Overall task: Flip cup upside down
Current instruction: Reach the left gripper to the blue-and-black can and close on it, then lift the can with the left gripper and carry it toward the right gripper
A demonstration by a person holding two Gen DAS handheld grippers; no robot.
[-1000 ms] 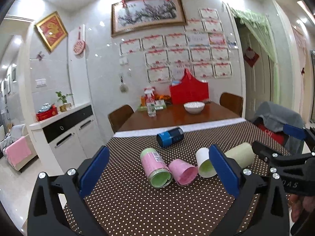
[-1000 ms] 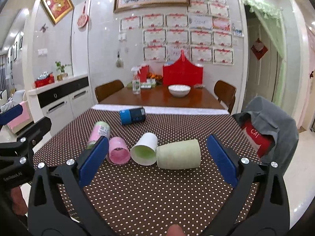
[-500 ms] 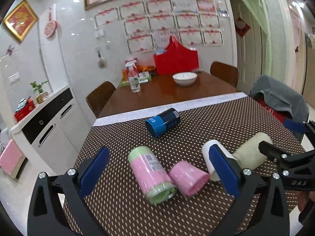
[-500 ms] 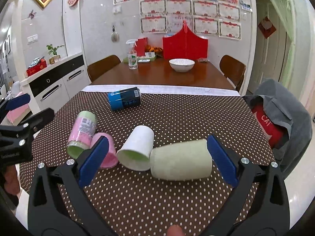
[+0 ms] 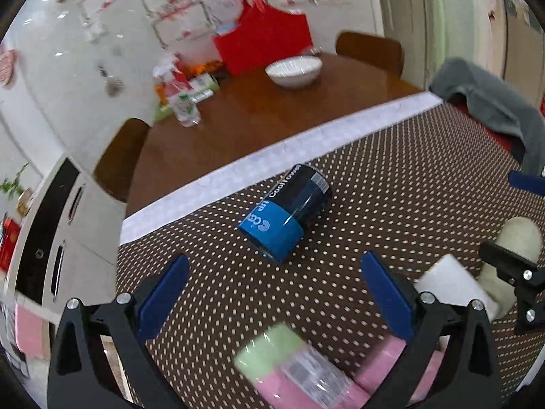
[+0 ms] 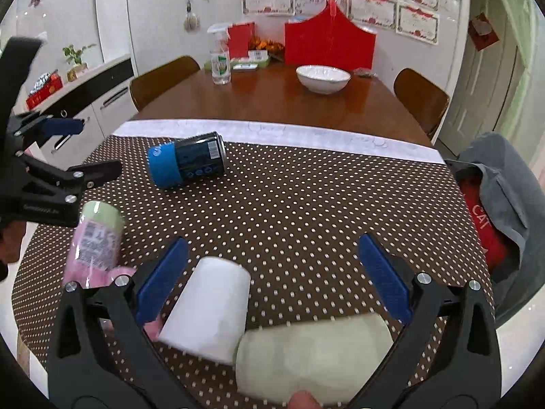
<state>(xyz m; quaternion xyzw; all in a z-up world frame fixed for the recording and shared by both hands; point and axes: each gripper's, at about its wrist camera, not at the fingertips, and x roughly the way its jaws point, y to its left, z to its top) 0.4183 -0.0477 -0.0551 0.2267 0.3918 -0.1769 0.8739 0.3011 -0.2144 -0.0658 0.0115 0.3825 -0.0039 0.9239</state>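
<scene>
Several cups lie on their sides on the brown dotted tablecloth point(image 6: 306, 204). A blue and black cup point(image 5: 289, 211) point(image 6: 187, 163) lies farthest back. A pink cup with a green end point(image 5: 299, 371) point(image 6: 97, 238) lies between the open jaws of my left gripper point(image 5: 272, 293). A smaller pink cup point(image 5: 385, 364) lies beside it. A white cup point(image 6: 207, 306) and a pale green cup point(image 6: 313, 354) lie between the open jaws of my right gripper point(image 6: 272, 272). Both grippers are empty and hover just above the cups.
Beyond the cloth, the bare wooden table point(image 6: 272, 102) holds a white bowl point(image 6: 323, 78), a spray bottle point(image 6: 221, 58) and a red bag point(image 6: 328, 44). Chairs stand around it; one at the right carries a grey jacket point(image 6: 504, 197).
Both grippers have moved forward and down toward the cups, which now fill the lower part of each view. The cups have not moved.
</scene>
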